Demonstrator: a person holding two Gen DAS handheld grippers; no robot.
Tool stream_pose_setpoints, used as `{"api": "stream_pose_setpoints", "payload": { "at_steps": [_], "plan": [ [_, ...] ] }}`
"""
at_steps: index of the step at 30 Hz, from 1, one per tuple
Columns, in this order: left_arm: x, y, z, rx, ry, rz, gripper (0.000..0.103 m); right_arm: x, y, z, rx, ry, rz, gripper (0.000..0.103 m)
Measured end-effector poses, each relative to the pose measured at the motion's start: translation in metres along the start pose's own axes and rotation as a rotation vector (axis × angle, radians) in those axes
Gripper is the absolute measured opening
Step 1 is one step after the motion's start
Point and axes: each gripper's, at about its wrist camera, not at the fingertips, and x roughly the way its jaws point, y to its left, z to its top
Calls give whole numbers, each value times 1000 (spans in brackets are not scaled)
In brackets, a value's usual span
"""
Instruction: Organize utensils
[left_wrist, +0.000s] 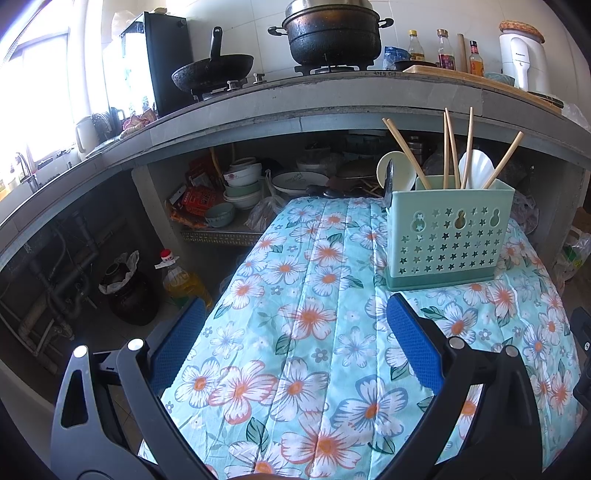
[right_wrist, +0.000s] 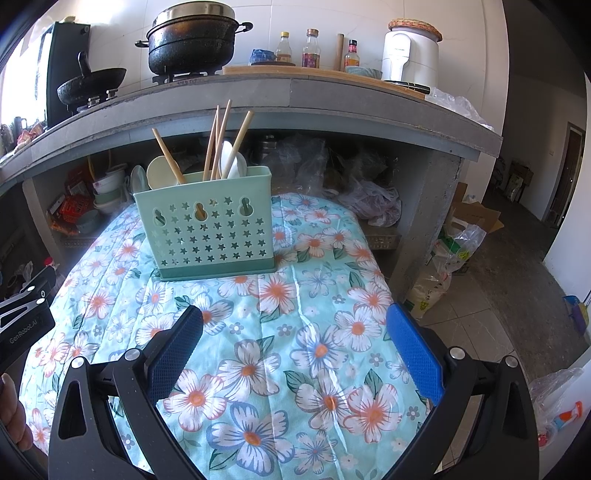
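My left gripper (left_wrist: 295, 332) hangs over the pale blue quilted cloth with orange-and-white flowers (left_wrist: 295, 369); its blue ribbed pads (left_wrist: 415, 343) are spread wide, nothing between them. My right gripper (right_wrist: 295, 339) hangs over the same cloth, pads equally wide apart and empty.

The mint-green plastic utensil holder with star-shaped cut-outs (left_wrist: 448, 236) stands upright on the cloth. From the left tool it lies ahead and to the right of the right pad, well clear of the fingertips. From the right tool it lies ahead and a little left of centre (right_wrist: 208, 229), also well clear.

Contents, all handle-down or leaning in the holder: light wooden chopsticks (left_wrist: 456, 147), fanning outward, and white plastic spoons (left_wrist: 476, 166) among them. A dark blade-like piece shows at the holder's left edge in the left view; I cannot tell what it is.

Beyond the holder from both tools: grey concrete counter (left_wrist: 332, 107) carrying a black wok (left_wrist: 212, 72) and a blackened lidded stockpot (left_wrist: 332, 33) on the burners. Open shelf under the counter holds stacked ceramic bowls (left_wrist: 242, 184).

The left tool's black body (right_wrist: 26, 321) shows at the right tool's far left, beside the cloth edge.
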Motion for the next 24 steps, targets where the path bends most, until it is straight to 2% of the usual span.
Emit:
{"api": "stream_pose_setpoints", "payload": {
  "at_steps": [24],
  "plan": [
    [0,-1,0,-1,0,0,94,-1,1,2,-1,-2,5,97]
  ]
}}
